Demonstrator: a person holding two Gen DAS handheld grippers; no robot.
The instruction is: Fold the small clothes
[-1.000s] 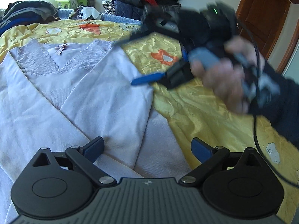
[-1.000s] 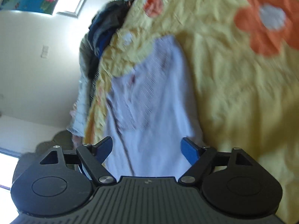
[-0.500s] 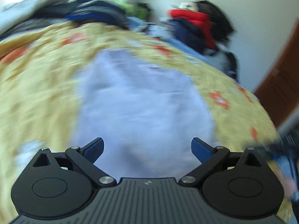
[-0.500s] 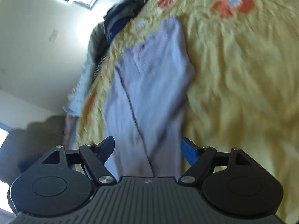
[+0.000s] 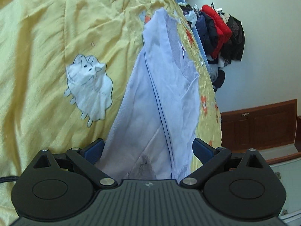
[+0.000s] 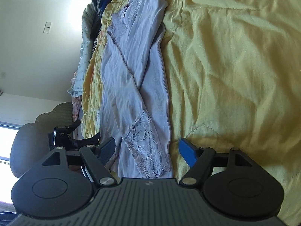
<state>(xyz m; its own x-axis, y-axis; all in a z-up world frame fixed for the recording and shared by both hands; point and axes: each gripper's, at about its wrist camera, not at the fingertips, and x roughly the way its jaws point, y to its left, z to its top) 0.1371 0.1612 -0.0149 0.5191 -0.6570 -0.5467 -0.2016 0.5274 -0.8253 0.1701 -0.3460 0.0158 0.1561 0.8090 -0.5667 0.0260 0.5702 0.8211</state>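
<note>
On my left wrist camera, the left gripper has its blue fingers spread wide, released, with the lavender top running up between them across the yellow quilt. A white sheep print sits just beside the garment, and a heap of clothes lies by the far wall.

On my right wrist camera, the right gripper is likewise released, fingers apart on either side of the top. Its lace cuff lies between them. The quilt fills the right side.
</note>
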